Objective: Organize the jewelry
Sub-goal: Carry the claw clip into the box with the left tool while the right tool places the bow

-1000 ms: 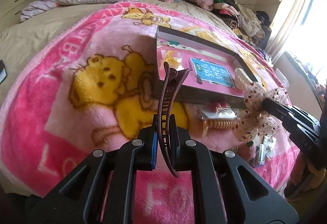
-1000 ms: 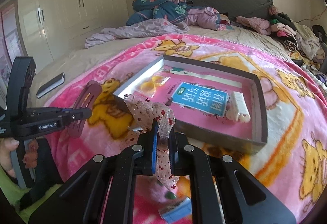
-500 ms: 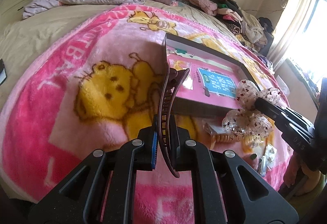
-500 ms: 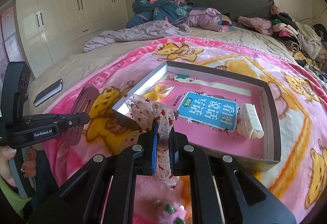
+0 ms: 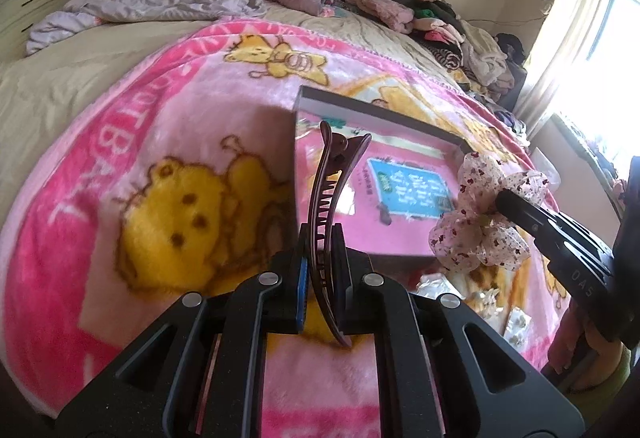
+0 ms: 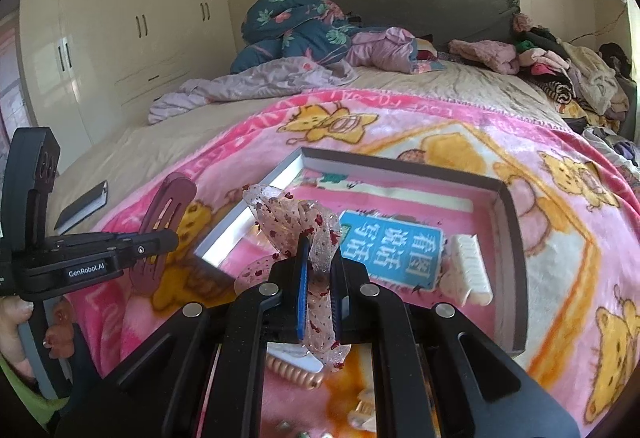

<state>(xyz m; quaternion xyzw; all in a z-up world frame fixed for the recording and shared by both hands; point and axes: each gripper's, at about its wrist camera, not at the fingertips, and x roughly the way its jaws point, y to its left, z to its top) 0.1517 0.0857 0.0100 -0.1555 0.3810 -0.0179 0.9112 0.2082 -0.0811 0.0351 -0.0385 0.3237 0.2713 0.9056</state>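
Both claws are clamped on loads: left gripper (image 5: 322,270) pinches one brown hair clip (image 5: 334,198), right gripper (image 6: 318,290) one spotted bow (image 6: 298,222). Since a second ago both have closed in over the box (image 6: 506,222), centre frame, so dropping seems next. Inside lies one white clip (image 6: 470,268); one coil tie (image 6: 294,372) waits outside, below.

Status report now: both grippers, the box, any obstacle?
Left gripper shut on hair clip. Right gripper shut on bow. Box ahead, nothing blocking.
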